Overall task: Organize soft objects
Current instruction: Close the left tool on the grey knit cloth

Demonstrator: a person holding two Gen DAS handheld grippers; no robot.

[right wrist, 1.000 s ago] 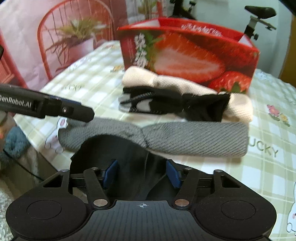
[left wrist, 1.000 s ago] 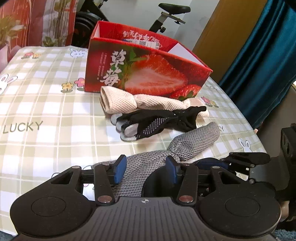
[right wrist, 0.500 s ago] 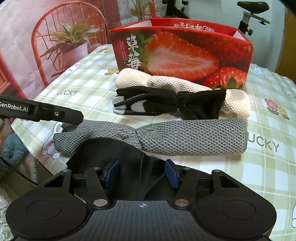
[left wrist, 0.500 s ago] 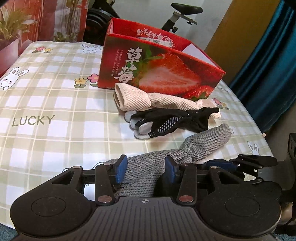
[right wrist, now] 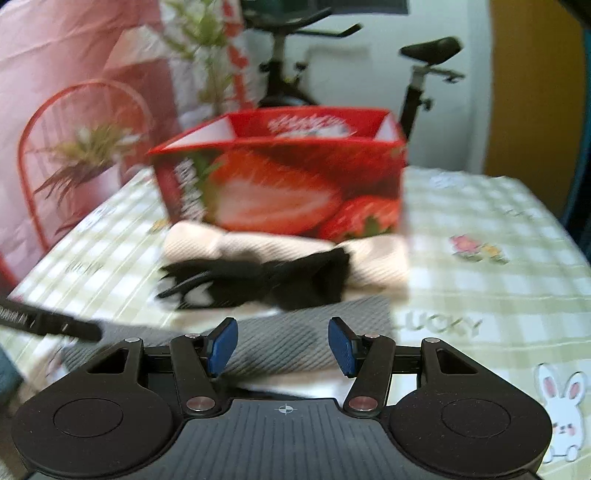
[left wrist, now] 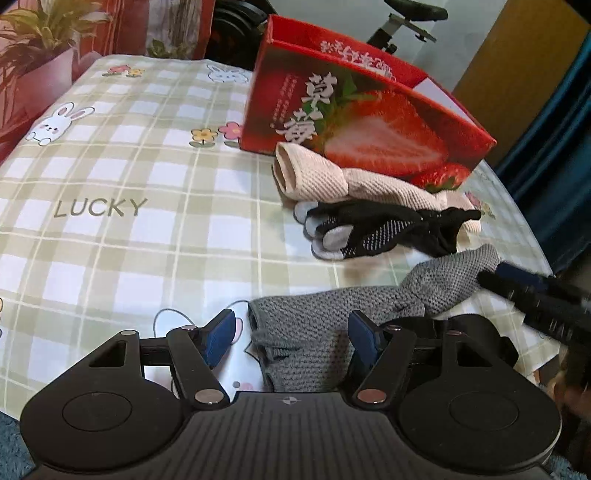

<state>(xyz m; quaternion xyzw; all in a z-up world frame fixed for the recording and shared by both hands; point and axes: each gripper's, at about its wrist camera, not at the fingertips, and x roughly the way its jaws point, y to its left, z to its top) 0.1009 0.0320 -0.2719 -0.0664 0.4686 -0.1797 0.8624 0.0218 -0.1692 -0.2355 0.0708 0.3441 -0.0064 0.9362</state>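
Left gripper point(left wrist: 291, 338): jaws just opened wide, grey knit cloth point(left wrist: 325, 332) loose between them at table's near edge. Right gripper point(right wrist: 282, 345) seemingly empty, view blurred. Cloth limp, light; you pinch bunched middle.

A table point(left wrist: 110, 155) has a green and white checked cloth point(right wrist: 480, 288) on it. The cloth has little white bunnies point(left wrist: 61, 120), small flowers point(left wrist: 203, 136) and the word LUCKY point(left wrist: 96, 208) printed on it. Behind the table stands a black exercise bike point(right wrist: 424, 70) with a black seat. On the left there is a red chair point(right wrist: 74, 122) with a round back, in front of a pink wall. A plant with long thin leaves point(left wrist: 40, 22) sits near it. On the right hangs a dark blue curtain point(left wrist: 554, 147), next to a yellow-brown door point(right wrist: 532, 92).
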